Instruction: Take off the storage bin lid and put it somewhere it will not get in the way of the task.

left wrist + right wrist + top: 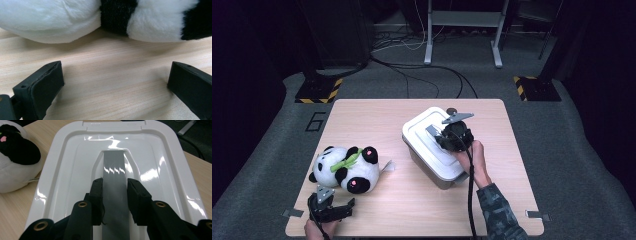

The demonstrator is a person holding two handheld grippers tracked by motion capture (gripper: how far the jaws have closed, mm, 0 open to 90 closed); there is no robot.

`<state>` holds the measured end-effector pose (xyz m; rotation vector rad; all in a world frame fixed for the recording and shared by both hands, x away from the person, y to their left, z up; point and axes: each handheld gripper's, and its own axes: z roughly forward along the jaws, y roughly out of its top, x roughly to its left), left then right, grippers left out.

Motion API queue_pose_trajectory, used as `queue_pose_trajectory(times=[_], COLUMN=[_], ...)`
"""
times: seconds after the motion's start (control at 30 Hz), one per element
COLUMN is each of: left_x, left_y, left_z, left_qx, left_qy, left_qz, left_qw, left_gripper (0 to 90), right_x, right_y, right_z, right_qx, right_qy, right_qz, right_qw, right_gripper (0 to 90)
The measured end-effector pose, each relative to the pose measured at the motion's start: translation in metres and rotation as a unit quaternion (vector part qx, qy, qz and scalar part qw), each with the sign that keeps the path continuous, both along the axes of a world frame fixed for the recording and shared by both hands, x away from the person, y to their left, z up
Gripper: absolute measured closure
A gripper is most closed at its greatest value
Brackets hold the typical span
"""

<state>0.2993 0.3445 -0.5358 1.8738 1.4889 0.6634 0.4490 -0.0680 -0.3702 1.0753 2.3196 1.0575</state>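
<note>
The white lidded box (434, 147) sits on the wooden table (412, 205), and the right gripper (114, 188) rests on its lid (160, 157) — jaws clamped on the grey strip handle (113, 165) along the lid's middle. Left of the box lies a plush panda (347, 167); just in front of it the left gripper (115, 82) hovers, jaws spread wide, holding nothing.

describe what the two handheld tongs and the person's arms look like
Both tongs, left and right, are black with two blocky, flat-faced jaws. Each carries a grey three-cornered plate on top, and a black cable trails from the right one. Brass-coloured rivets show on the right linkage. The person's right sleeve is dark camouflage-patterned.
</note>
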Motion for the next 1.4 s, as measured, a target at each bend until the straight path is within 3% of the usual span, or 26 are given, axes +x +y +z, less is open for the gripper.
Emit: queue_pose_trajectory(times=[0.53, 0.9, 1.4], left_x=[0.0, 0.0, 0.0], left_y=[0.0, 0.0, 0.0], left_z=[0.0, 0.0, 0.0], left_qx=[-0.001, 0.0, -0.001], left_qy=[0.0, 0.0, 0.0], left_qz=[0.0, 0.0, -0.001], left_qw=[1.0, 1.0, 1.0], left_gripper=[0.0, 0.0, 0.0], right_x=[-0.007, -0.01, -0.013], right_y=[-0.018, -0.034, -0.069], right_z=[0.022, 0.028, 0.033], right_qx=[0.004, 0.003, 0.013], right_qy=[-0.024, -0.028, -0.031], right_qz=[-0.012, -0.024, -0.066], right_qw=[0.9996, 0.9993, 0.9973], right_gripper=[66.6, 66.6, 66.6])
